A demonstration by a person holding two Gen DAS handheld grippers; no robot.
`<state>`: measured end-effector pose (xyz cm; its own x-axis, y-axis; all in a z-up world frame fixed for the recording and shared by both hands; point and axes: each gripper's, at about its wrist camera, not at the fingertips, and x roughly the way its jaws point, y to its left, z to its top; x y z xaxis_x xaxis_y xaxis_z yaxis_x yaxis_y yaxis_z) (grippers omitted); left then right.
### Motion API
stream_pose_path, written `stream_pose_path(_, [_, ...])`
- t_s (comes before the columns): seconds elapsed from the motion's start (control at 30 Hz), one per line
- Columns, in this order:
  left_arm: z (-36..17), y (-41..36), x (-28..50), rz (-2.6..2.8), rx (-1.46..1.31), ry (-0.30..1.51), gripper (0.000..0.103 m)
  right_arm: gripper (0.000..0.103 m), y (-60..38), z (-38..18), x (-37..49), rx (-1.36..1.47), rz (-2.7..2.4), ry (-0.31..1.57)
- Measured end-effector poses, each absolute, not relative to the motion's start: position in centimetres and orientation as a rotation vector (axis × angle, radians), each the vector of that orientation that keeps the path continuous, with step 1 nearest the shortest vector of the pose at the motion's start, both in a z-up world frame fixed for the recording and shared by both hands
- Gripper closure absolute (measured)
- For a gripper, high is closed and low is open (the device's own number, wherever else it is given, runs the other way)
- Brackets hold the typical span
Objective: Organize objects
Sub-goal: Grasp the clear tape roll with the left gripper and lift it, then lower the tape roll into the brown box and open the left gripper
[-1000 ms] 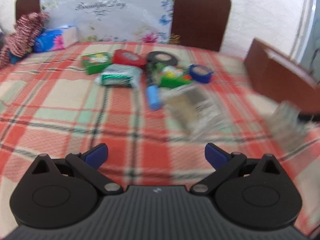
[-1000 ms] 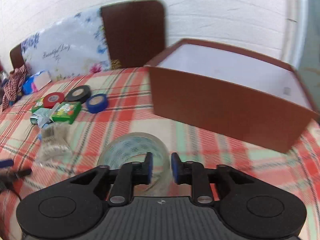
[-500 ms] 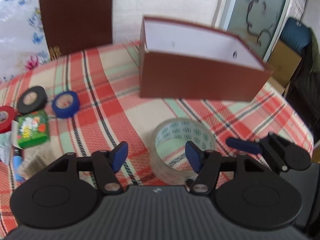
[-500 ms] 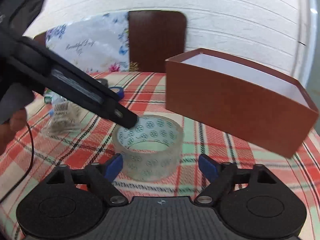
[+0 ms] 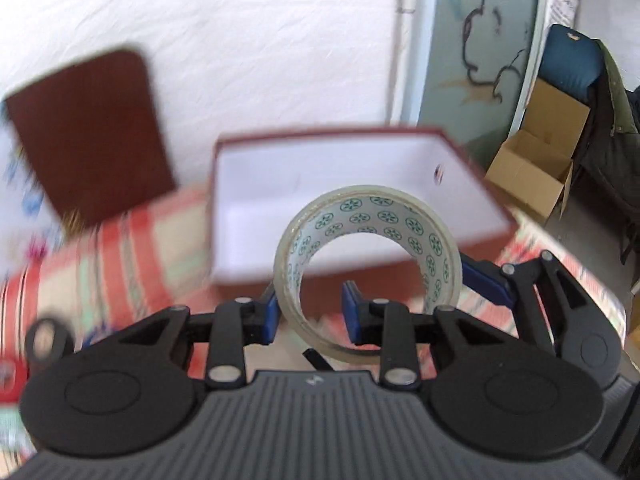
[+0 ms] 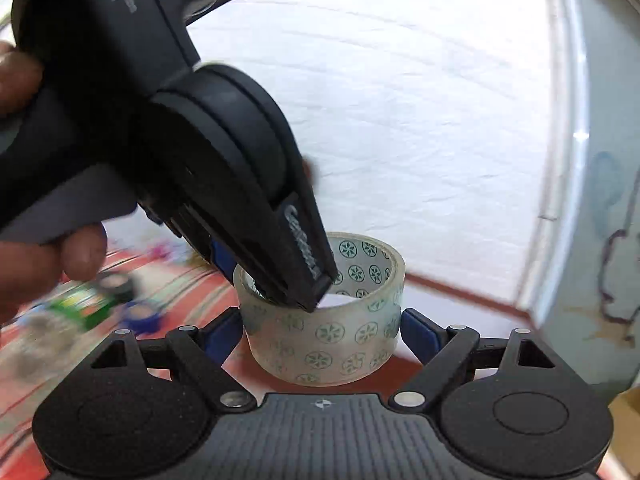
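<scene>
Left wrist view: at lower centre the left gripper (image 5: 310,316) is clenched on the wall of a clear tape roll (image 5: 368,268), one blue pad (image 5: 271,314) outside the ring and the other inside it. The roll stands on edge, lifted in front of a brown box (image 5: 256,276) with a white inside, which sits on a red checked tablecloth (image 5: 132,256). At the left edge a black tape roll (image 5: 48,340) lies blurred on the cloth. Upper left, a brown chair back (image 5: 88,136) stands against the white wall. At the right, one blue finger of the right gripper (image 5: 486,284) sits just beside the roll's outer face. Far right, an open cardboard carton (image 5: 532,172) stands on the floor.

Right wrist view: at the far left, a hand (image 6: 48,256) grips the black body of the left gripper (image 6: 280,280), which reaches down from the upper left onto the roll's (image 6: 324,344) rim at centre. White letters on its body read "AS"; smaller print beneath and the lettering on its finger are too blurred to read. Along the bottom, the right gripper (image 6: 322,336) is released, its blue pads (image 6: 418,336) spread on either side of the roll; whether they touch it is unclear. The roll's core bears green pinwheel marks.
</scene>
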<state>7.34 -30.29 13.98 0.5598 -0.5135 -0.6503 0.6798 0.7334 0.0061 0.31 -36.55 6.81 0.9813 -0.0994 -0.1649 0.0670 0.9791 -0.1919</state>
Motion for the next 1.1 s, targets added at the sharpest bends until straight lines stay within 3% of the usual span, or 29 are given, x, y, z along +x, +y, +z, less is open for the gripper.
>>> stream_pose_path(0.23, [13.9,-39.3,10.9,-0.783,0.265,0.664,0.069,0.018,-44.5,7.3,5.1,-0.149,-0.205,0.222])
stream_pose_path(0.33, [11.7,-42.3,12.1,-0.77,0.298,0.713,0.058,0.016,-46.4,5.9,7.2,-0.137,-0.224,0.294])
stream_pose_path(0.43, [10.0,-43.0,12.4,-0.734,0.305,0.687,0.054,0.012,-46.6,4.6,6.9,-0.124,-0.273,0.227])
stream_pose_path(0.53, [10.5,-42.2,12.0,-0.738,0.274,0.644,0.042,0.011,-46.7,3.9,6.4,-0.102,-0.287,0.17])
stream_pose_path(0.6, [11.0,-41.5,11.7,-0.722,0.276,0.616,0.041,0.007,-47.3,3.6,6.1,-0.045,-0.279,0.158])
stream_pose_path(0.7, [12.5,-38.4,10.5,-0.722,0.231,0.563,0.037,0.003,-47.7,4.0,5.0,-0.003,-0.276,0.12])
stream_pose_path(0.77, [13.8,-34.6,9.1,-0.735,0.159,0.491,0.02,0.001,-46.2,5.4,3.1,-0.027,-0.229,0.023])
stream_pose_path(0.8, [14.5,-32.6,8.2,-0.733,0.14,0.46,0.016,0.001,-44.9,5.5,2.5,-0.072,-0.206,-0.032])
stream_pose_path(0.93, [15.5,-24.8,5.5,-0.651,0.126,0.391,0.016,0.001,-38.7,4.0,-1.4,-0.204,-0.143,-0.237])
stream_pose_path(1.1, [11.5,-16.1,5.5,-0.425,0.145,0.581,0.016,0.001,-31.7,2.3,0.0,-0.163,0.113,0.047])
